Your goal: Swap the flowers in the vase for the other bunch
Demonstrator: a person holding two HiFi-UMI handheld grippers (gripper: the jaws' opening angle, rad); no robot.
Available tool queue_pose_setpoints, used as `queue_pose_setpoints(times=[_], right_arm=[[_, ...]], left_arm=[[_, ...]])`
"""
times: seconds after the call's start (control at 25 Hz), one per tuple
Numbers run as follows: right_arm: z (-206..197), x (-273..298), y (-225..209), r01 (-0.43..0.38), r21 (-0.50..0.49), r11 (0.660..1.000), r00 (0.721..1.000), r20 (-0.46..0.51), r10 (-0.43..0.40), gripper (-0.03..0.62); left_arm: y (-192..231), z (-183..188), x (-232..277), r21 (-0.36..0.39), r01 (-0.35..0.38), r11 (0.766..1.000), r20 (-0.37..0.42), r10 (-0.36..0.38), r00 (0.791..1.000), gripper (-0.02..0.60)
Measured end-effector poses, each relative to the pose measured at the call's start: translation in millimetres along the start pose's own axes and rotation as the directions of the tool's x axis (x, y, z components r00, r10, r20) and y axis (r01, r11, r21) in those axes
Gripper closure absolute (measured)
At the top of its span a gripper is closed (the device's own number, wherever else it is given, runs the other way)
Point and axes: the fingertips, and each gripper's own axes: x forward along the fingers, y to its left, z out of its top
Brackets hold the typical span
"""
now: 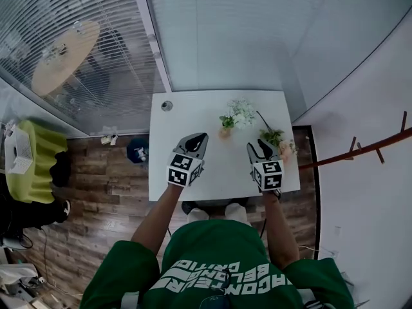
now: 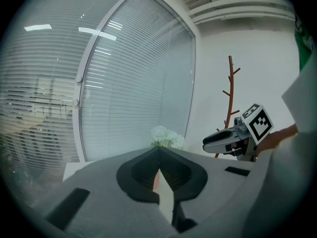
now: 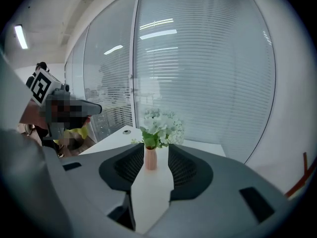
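Note:
A small pink vase (image 1: 224,132) holding white flowers (image 1: 239,113) stands at the far middle of the white table (image 1: 212,172). The other bunch (image 1: 278,140), green with pale pink blooms, lies on the table's right side. My left gripper (image 1: 200,137) hovers left of the vase, shut and empty. My right gripper (image 1: 258,148) hangs beside the lying bunch, open with nothing between its jaws. In the right gripper view the vase (image 3: 150,158) and white flowers (image 3: 159,125) stand farther off, framed by the open right gripper (image 3: 154,148). The left gripper view shows my shut left gripper (image 2: 159,150), the white flowers (image 2: 166,137) and my right gripper (image 2: 218,142).
A small round disc (image 1: 167,105) sits at the table's far left corner. Glass walls with blinds (image 1: 212,31) stand behind the table. A wooden coat rack (image 1: 360,150) stands to the right. Wooden floor (image 1: 103,172) lies to the left.

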Motion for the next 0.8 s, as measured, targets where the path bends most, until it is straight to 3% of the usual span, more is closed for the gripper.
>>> queue_pose_setpoints(times=[0.2, 0.4, 0.8], right_arm=[[21, -19, 7, 0.061, -0.01, 0.998, 0.996, 0.072, -0.061, 0.521], [27, -34, 17, 0.093, -0.005, 0.996, 0.989, 0.115, -0.092, 0.57], [27, -43, 52, 0.081, 0.01, 0.997, 0.985, 0.151, -0.082, 0.58]], left_arm=[[3, 7, -10, 0.023, 0.031, 0.999, 0.02, -0.032, 0.999, 0.574], [7, 7, -26, 0.045, 0.058, 0.997, 0.024, -0.059, 0.998, 0.574], [21, -2, -57, 0.052, 0.05, 0.997, 0.03, -0.051, 0.998, 0.574]])
